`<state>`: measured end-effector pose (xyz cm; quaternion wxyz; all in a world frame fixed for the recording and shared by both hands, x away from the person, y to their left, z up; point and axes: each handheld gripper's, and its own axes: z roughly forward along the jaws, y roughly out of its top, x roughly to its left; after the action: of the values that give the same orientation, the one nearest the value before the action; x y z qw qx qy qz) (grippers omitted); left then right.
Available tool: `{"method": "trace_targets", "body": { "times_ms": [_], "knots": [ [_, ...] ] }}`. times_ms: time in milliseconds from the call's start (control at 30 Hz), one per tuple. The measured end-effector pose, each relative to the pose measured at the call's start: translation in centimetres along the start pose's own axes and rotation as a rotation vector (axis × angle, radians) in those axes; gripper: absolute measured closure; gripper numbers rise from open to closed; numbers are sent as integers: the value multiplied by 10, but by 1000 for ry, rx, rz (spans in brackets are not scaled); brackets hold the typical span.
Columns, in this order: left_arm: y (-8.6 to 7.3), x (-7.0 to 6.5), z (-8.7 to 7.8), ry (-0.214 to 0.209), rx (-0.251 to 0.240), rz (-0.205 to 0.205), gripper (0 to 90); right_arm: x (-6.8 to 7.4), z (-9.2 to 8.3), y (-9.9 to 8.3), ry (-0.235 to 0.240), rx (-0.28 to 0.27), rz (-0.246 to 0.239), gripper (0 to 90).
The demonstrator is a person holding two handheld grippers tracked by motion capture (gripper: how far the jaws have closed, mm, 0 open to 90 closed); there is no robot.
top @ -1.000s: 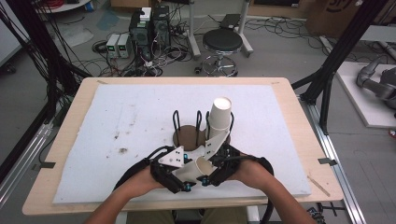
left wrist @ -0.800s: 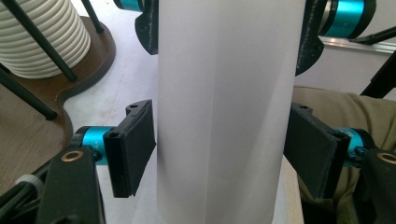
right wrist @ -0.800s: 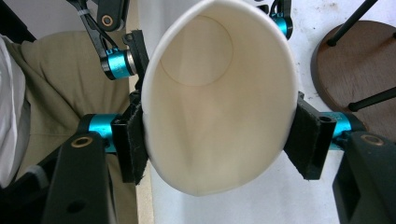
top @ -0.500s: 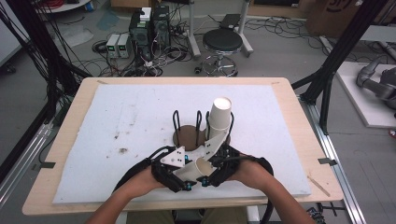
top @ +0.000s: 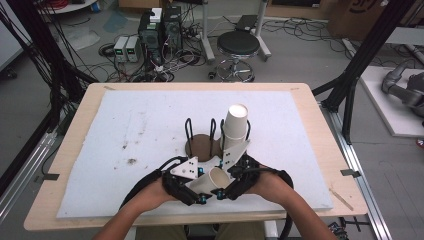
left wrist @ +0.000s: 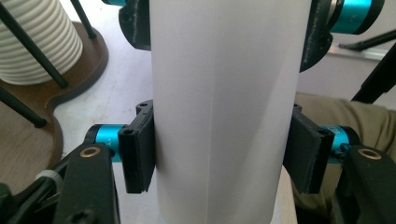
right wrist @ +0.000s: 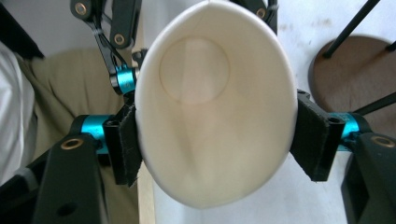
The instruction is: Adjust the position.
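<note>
The white paper cup (top: 216, 181) lies on its side just above the near table edge, between both hands, its open mouth facing the right gripper (right wrist: 217, 140), whose just-opening jaws touch its rim, while the left gripper (left wrist: 219, 158) has just squeezed its body.

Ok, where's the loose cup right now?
In the high view the cup lies on its side at the table's near edge, between the left gripper and right gripper, just in front of the cup stack in the rack.
</note>
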<state>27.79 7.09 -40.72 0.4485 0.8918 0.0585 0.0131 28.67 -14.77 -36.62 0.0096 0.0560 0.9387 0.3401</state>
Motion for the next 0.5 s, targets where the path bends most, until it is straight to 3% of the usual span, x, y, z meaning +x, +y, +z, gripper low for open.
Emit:
{"method": "trace_targets", "body": {
  "times_ms": [267,500],
  "knots": [
    [-6,4,-6,9,-73,-48,355,-3,-17,-12,-6,-195,67,216],
    [-16,8,-11,62,-192,-115,337,-4,-40,-29,-50,-348,134,216]
  ]
}}
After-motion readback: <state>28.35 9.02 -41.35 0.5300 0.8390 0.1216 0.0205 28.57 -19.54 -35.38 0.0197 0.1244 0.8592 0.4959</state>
